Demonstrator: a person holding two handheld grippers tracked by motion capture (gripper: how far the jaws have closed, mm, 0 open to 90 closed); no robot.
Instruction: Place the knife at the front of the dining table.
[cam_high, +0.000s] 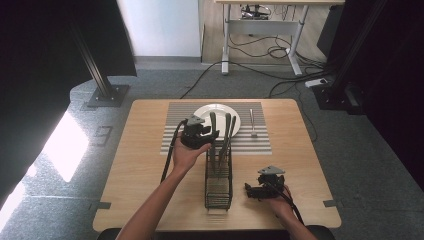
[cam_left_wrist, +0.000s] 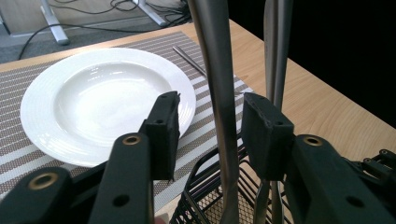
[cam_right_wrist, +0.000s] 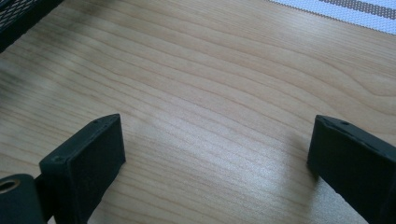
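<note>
Presently the left gripper (cam_left_wrist: 210, 128) has its jaws apart astride a grey metal utensil handle (cam_left_wrist: 219, 88), standing in the black wire caddy (cam_high: 218, 182) at six o'clock of the white ceramic plate (cam_left_wrist: 93, 100); pads not pressing. Recommend squaring pads on the handle, clamping fully, then lifting vertically.

My left tongs (cam_high: 209, 134) are up at the far end of the black wire basket (cam_high: 218, 187), right against the tall utensil handles (cam_high: 223, 131) that stand in it – one handle sits between the jaws, though I can't tell from up here whether they press on it. Just beyond lies the white plate (cam_high: 202, 112) on the striped mat (cam_high: 260, 142), with a fork (cam_high: 252, 123) on the mat to the plate's right. My right tongs (cam_high: 251, 190) rest low on the wooden table (cam_high: 135, 170), just right of the basket and pointing toward it. Past the table – grey carpet, cables and desk legs.
</note>
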